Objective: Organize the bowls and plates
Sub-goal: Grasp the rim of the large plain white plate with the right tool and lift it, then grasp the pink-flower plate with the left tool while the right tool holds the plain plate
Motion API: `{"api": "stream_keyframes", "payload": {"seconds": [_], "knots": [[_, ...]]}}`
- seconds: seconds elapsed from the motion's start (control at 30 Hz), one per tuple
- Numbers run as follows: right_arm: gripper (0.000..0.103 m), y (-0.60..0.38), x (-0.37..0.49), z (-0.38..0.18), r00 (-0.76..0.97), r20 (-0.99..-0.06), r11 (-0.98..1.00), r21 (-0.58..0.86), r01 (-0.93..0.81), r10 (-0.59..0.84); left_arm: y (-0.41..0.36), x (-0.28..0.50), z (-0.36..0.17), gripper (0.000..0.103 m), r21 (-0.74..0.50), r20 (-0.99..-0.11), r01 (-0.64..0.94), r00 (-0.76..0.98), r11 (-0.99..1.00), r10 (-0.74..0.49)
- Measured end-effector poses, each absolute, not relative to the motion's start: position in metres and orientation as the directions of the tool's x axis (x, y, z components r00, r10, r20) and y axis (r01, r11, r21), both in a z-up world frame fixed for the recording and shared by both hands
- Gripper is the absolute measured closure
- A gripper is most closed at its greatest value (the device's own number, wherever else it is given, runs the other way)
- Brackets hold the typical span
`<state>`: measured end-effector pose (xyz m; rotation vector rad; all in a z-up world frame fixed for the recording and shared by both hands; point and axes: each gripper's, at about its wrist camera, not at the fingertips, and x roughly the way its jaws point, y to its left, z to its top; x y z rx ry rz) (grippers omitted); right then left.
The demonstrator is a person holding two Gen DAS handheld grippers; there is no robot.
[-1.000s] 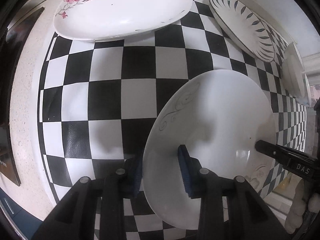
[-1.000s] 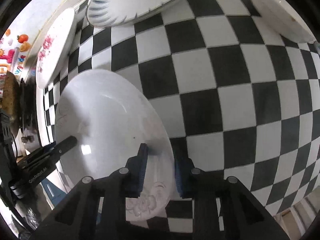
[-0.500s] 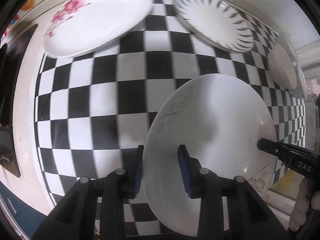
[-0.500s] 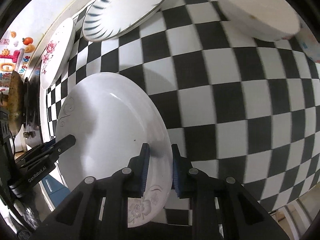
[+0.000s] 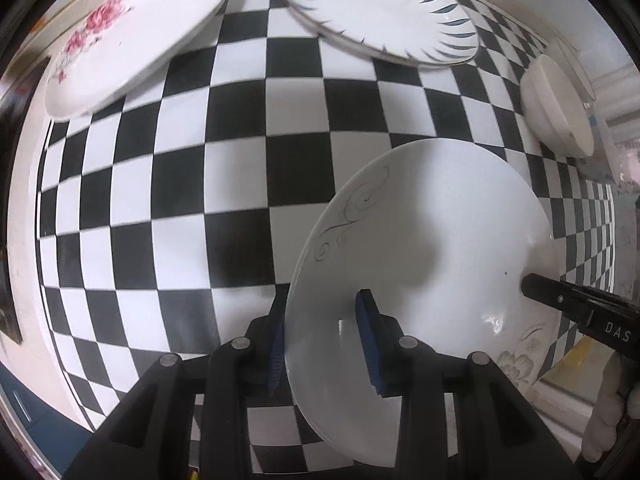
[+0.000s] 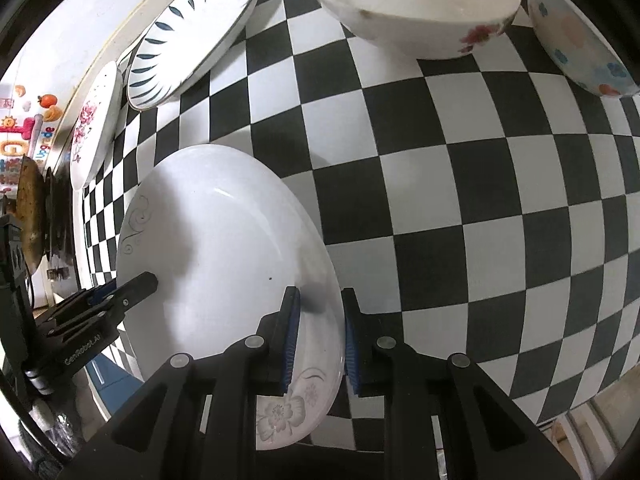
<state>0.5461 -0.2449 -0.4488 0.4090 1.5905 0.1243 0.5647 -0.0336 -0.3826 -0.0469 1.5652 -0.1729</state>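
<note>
- Plate with grey scrollwork (image 5: 424, 240) being carried clear of the checkered desk (image 5: 240, 152), gripped at opposite edges by both tools.
- Left gripper (image 5: 320, 340) pinching near rim, fingers (image 5: 370, 340) narrowed, one pad above the plate face, one beneath.
- Right gripper (image 6: 318, 332) clamping the flower-printed edge, fingers (image 6: 290, 332) narrowed on the rim in the same way.
- Sitting tilted in both views, scroll side leaning away toward the far dishes.
- Lying ahead on the desk: blue-leaf plate (image 5: 380, 16) straight ahead of the left tool, pink-rose plate (image 5: 128, 36) off to its left, both well apart from the carried plate.
- Lying ahead and right in the right wrist view: white bowl with red flower (image 6: 416, 4) and pastel-flowered bowl (image 6: 576, 40), side by side; whether touching, cannot tell.
- Key relation: blue-leaf plate sitting nearly on the line running forward from the held plate, nearer the left hand; likely stacking target, judged only from like going with like.
- Judging next move as calling for both hands travelling forward together, levelling the plate before lowering.
- Risking a rim knock if the tilt is kept on landing.
</note>
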Motion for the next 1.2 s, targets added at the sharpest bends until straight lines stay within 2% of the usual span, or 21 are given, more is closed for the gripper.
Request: {"api": "stream_keyframes", "payload": {"seconds": [0.43, 0.67, 0.87, 1.07, 1.2], "knots": [[0.081, -0.24, 0.556, -0.457, -0.048, -0.938, 0.937, 0.337, 0.093, 0.342, -0.056, 0.537, -0.377, 0.071, -0.124, -0.992, -0.007, 0.008, 0.992, -0.124], [0.081, -0.234, 0.56, -0.457, -0.061, -0.94, 0.94, 0.332, 0.083, 0.337, -0.004, 0.522, -0.389, 0.071, -0.163, -0.987, -0.034, 0.0, 0.986, -0.163], [0.081, -0.236, 0.558, -0.449, -0.054, -0.949, 0.947, 0.303, 0.108, 0.309, 0.031, 0.513, -0.355, 0.071, -0.172, -0.984, -0.016, 0.059, 0.985, -0.17], [0.081, -0.227, 0.566, -0.406, 0.022, -0.967, 0.961, 0.255, 0.111, 0.254, 0.091, 0.522, -0.307, 0.071, -0.207, -0.965, -0.035, 0.17, 0.978, -0.198], [0.079, -0.189, 0.594, -0.373, 0.062, -0.968, 0.968, 0.245, 0.052, 0.241, 0.139, 0.562, -0.306, 0.071, -0.214, -0.957, -0.067, 0.212, 0.974, -0.196]]}}
